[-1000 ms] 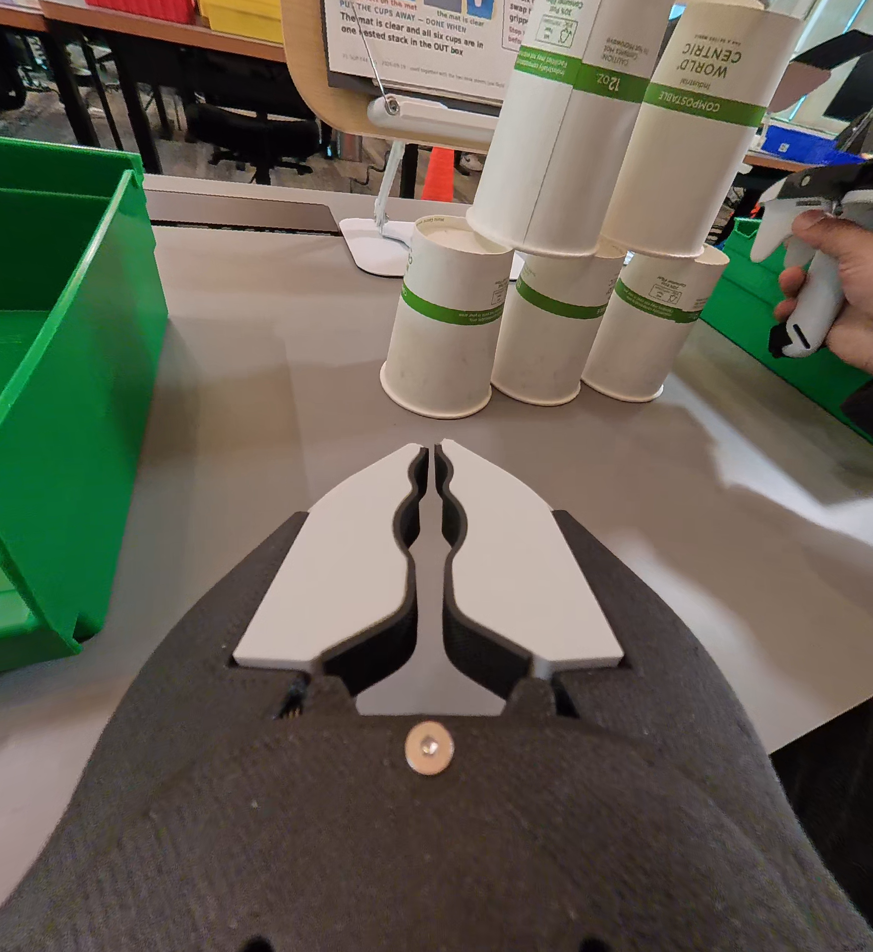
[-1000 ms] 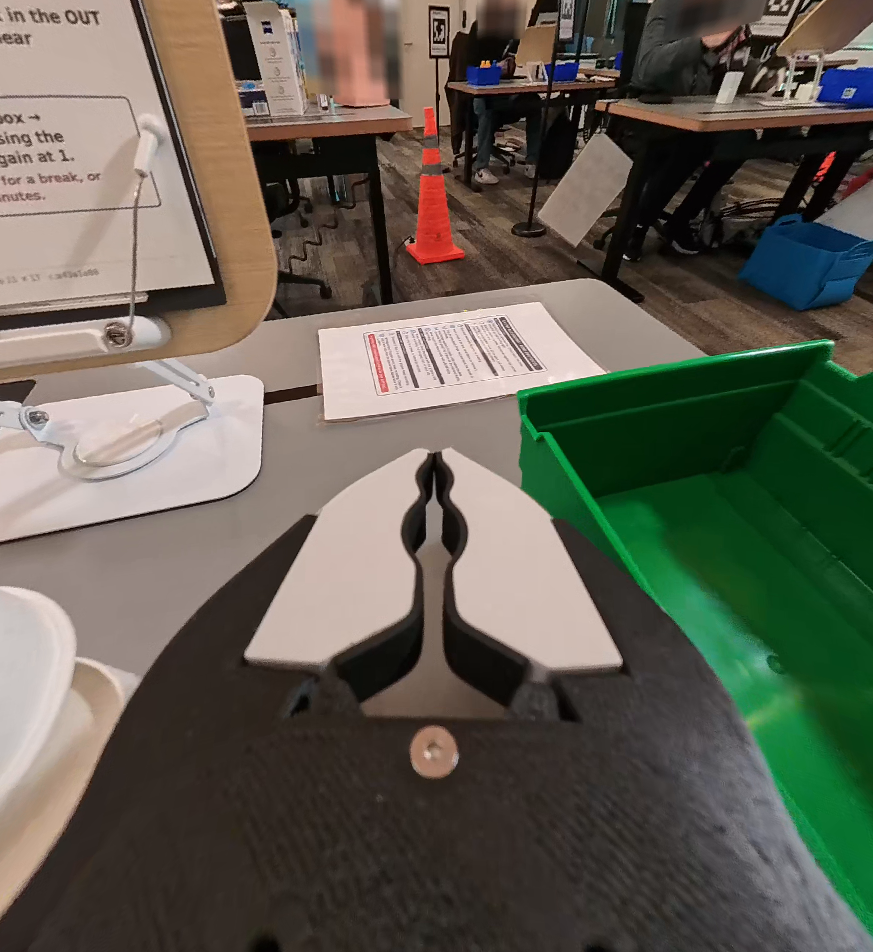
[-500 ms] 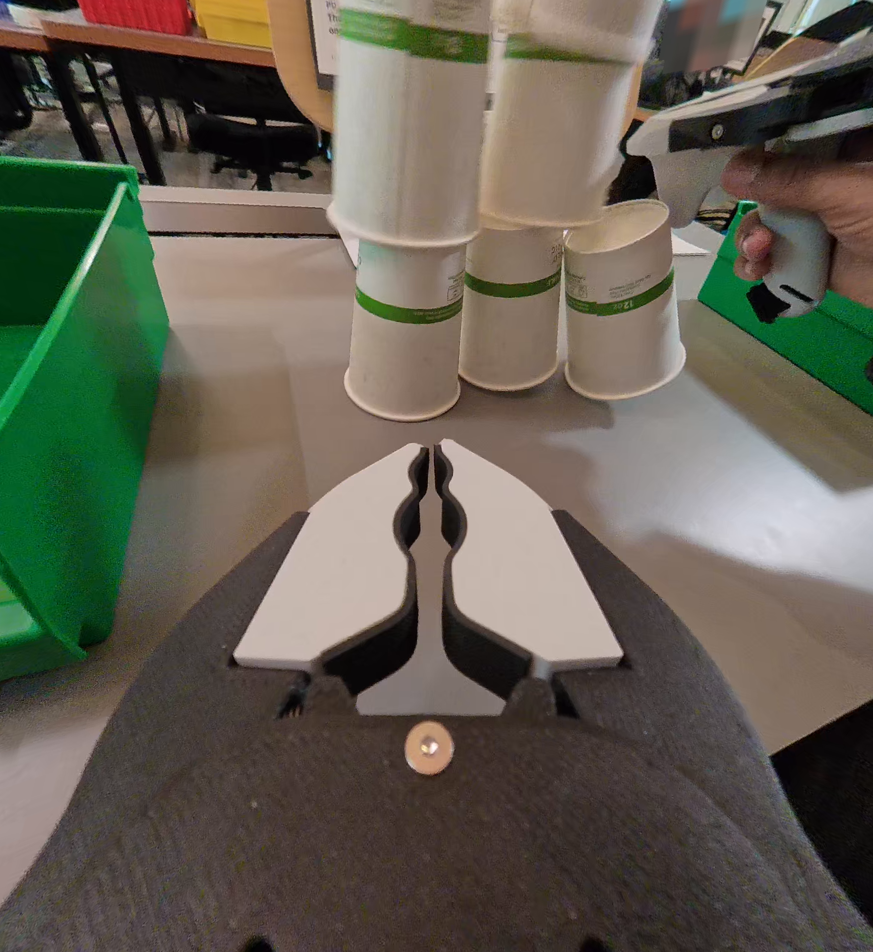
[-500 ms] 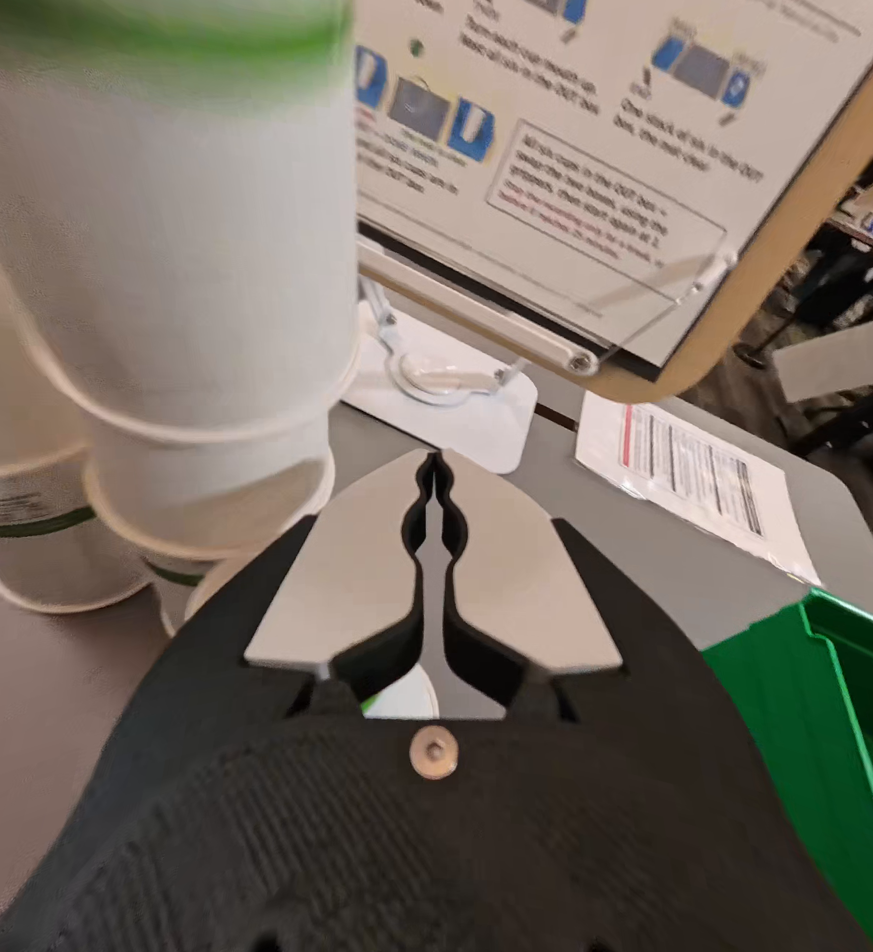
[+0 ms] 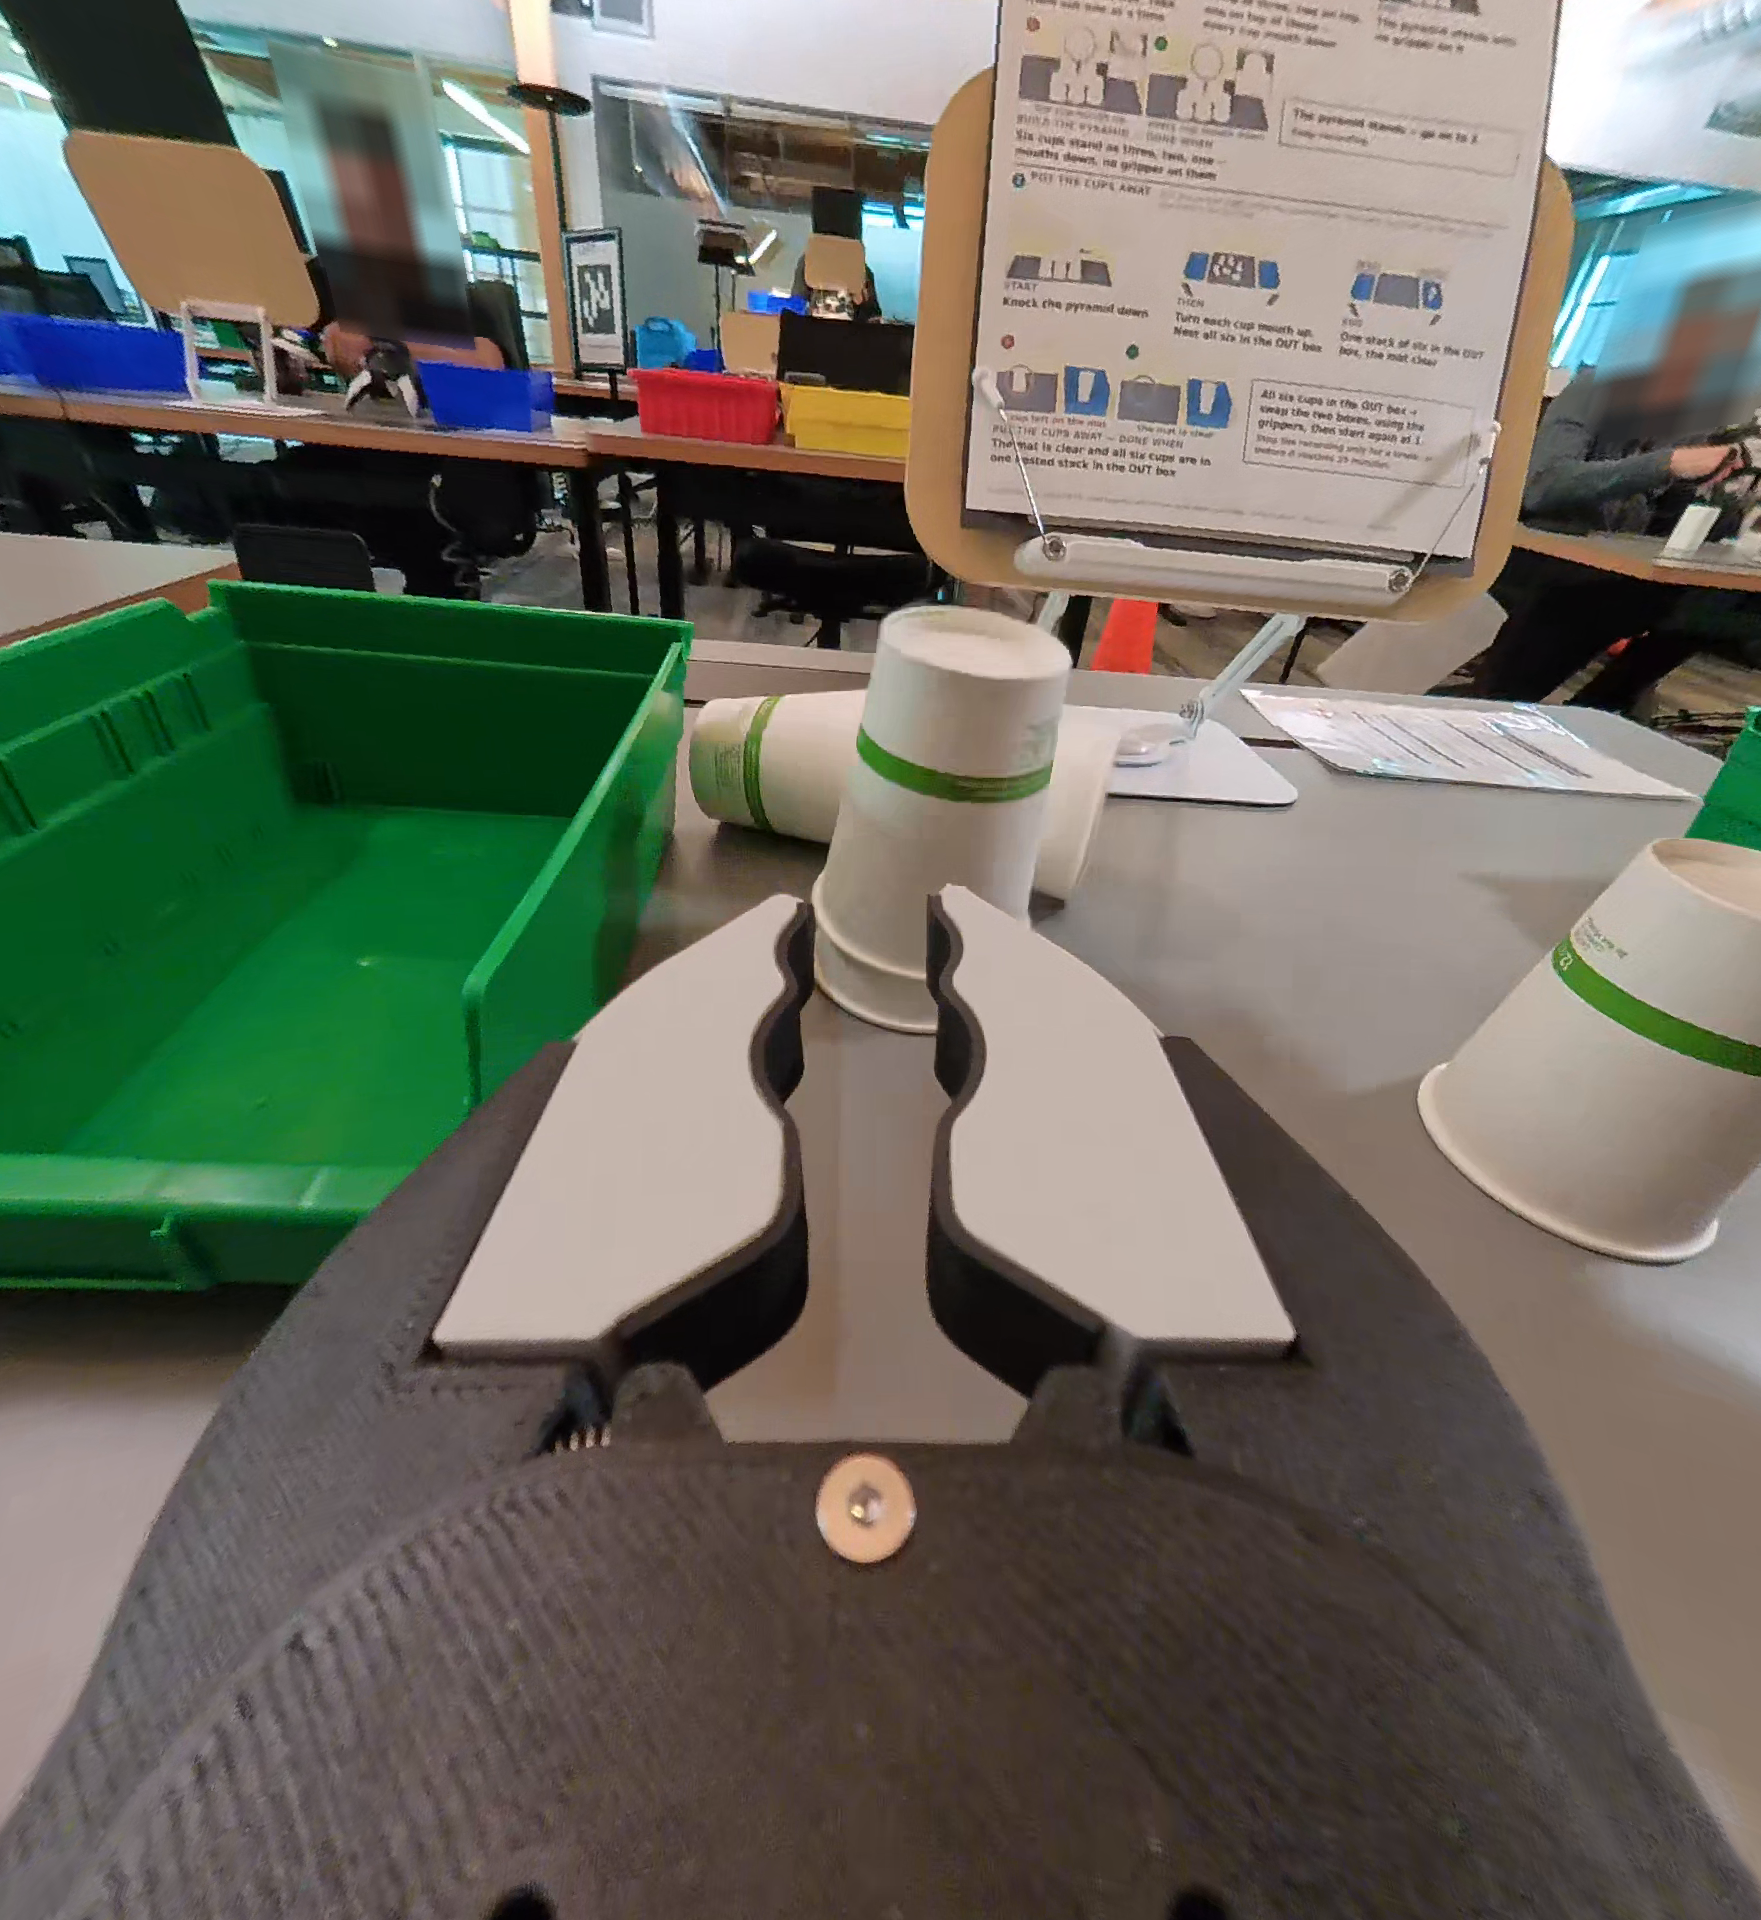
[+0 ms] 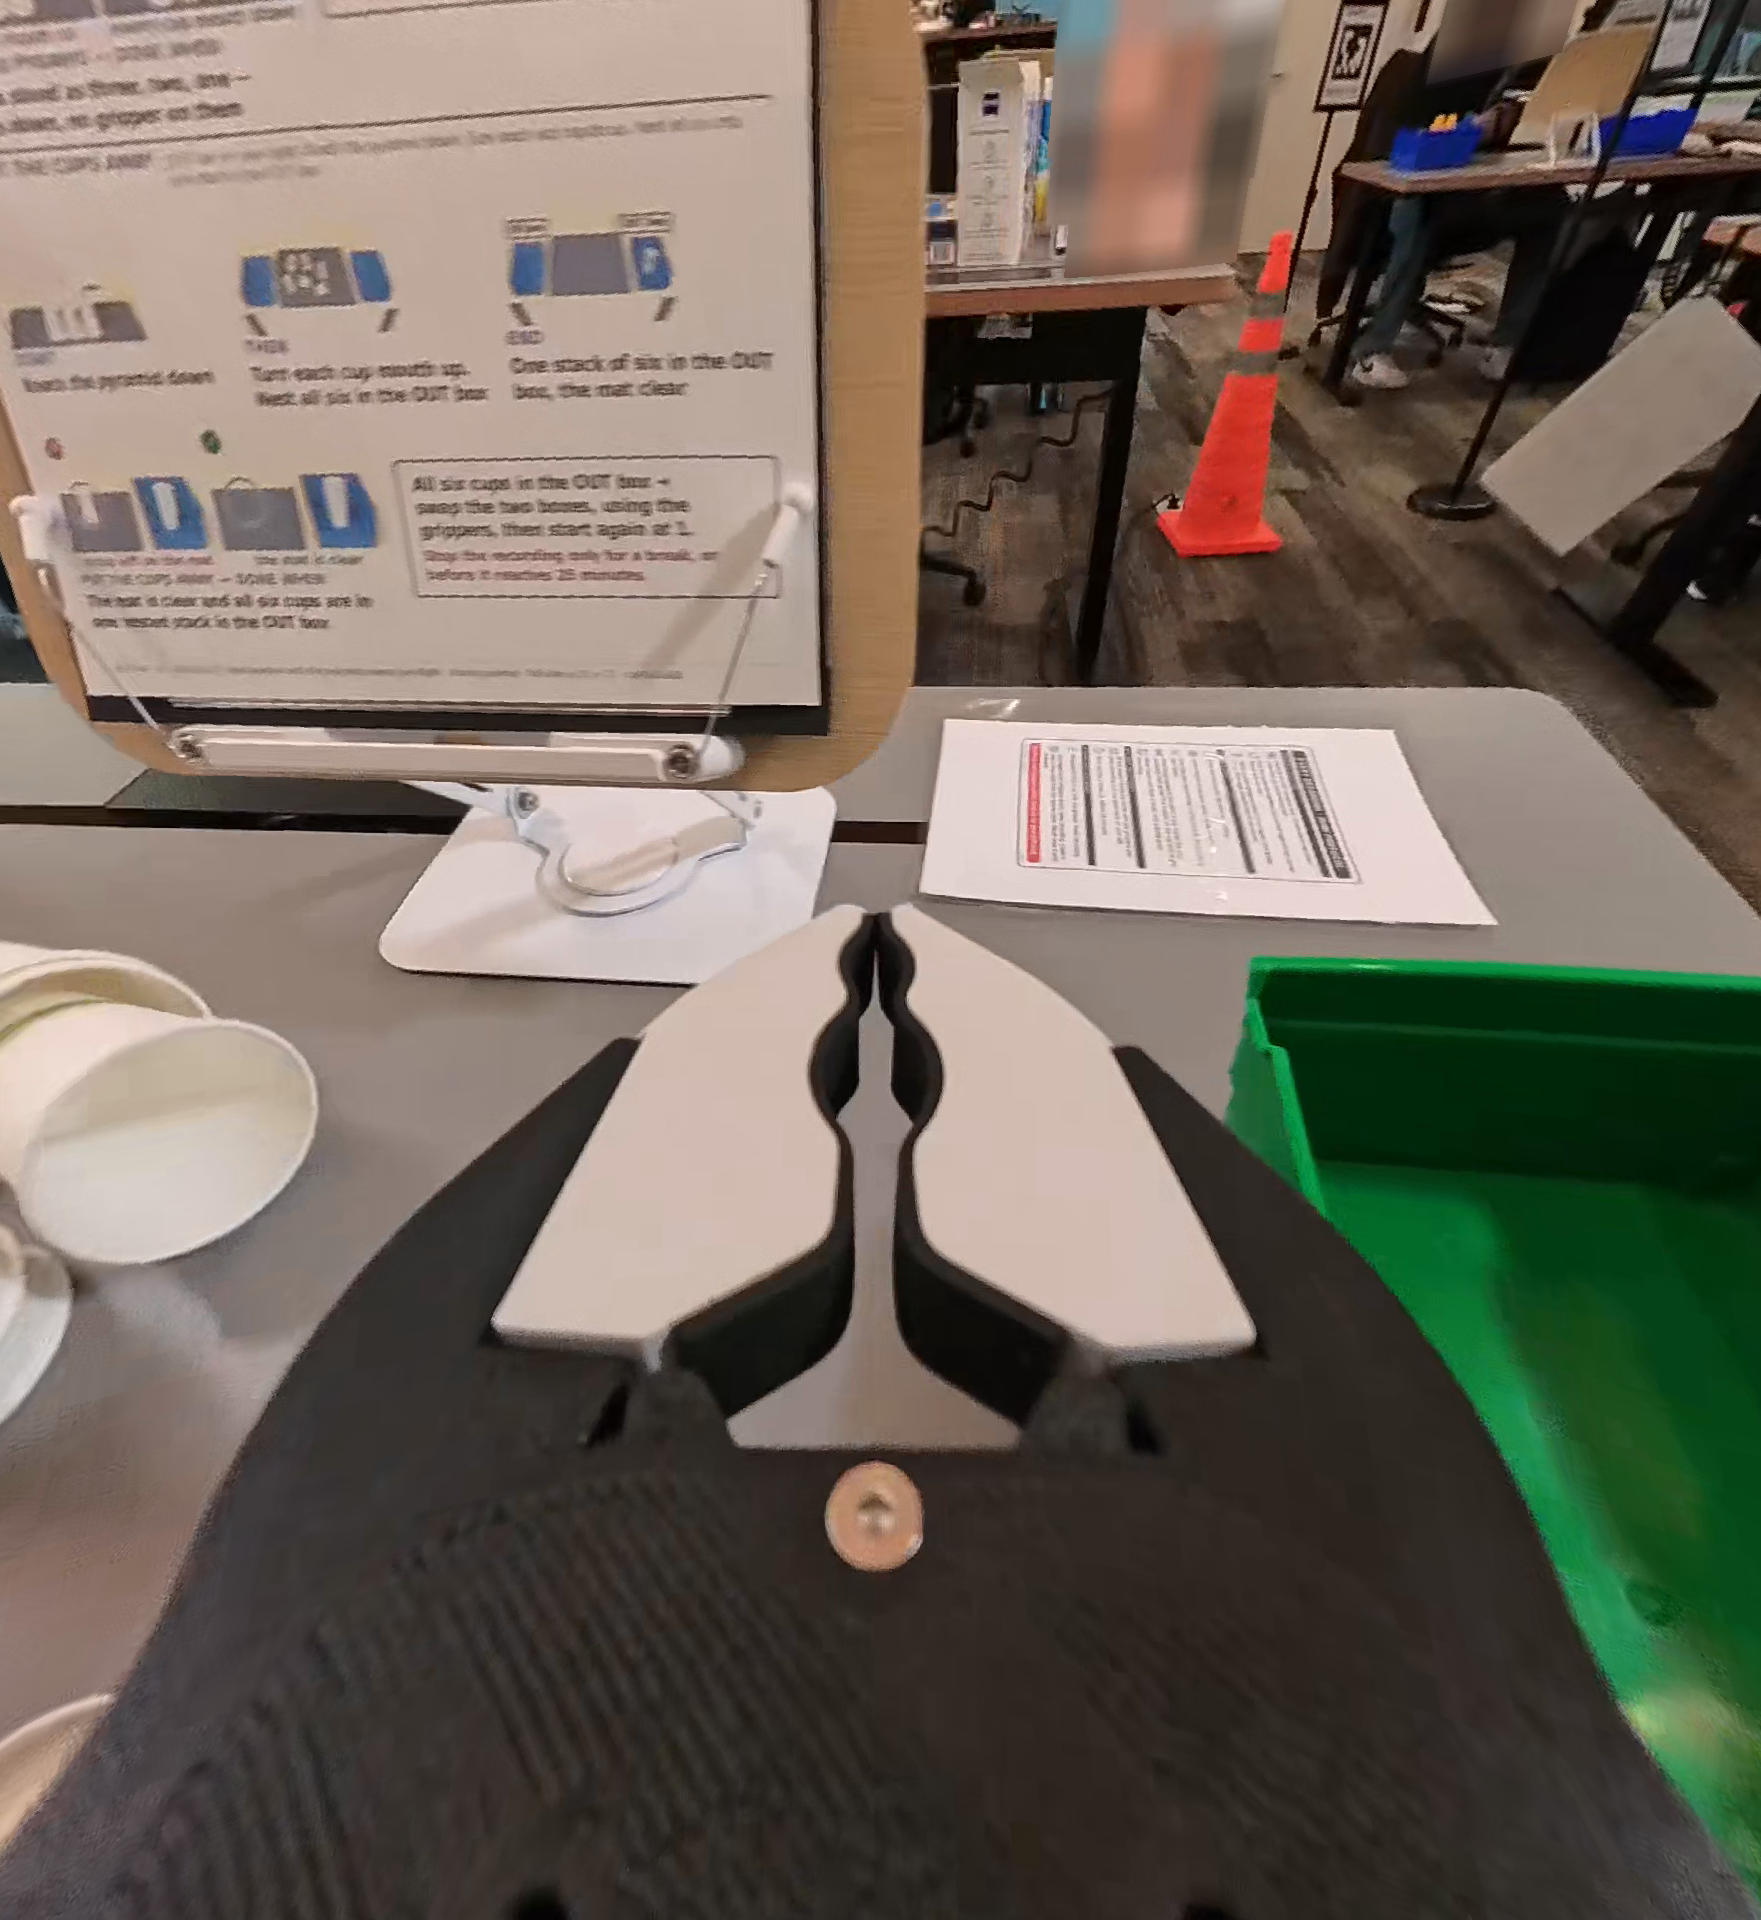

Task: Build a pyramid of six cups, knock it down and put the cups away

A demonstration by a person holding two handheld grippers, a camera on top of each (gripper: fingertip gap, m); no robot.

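On grey table (image 5: 1375,1039), left gripper (image 5: 868,925) parted, inverted cup (image 5: 943,821) at 12 o'clock, right gripper (image 6: 881,920) closed, empty, bin (image 6: 1582,1091) at 3 o'clock.

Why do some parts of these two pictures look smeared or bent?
Left wrist view: the wide lens bends the green bin outward, and the sign board is soft. Right wrist view: the sign board and the paper cups at the left edge are blurred.

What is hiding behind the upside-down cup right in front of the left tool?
Behind the upside-down cup lies a cup on its side, green band showing, on the grey table. The standing cup covers its right part, so whether more cups are nested there cannot be seen.
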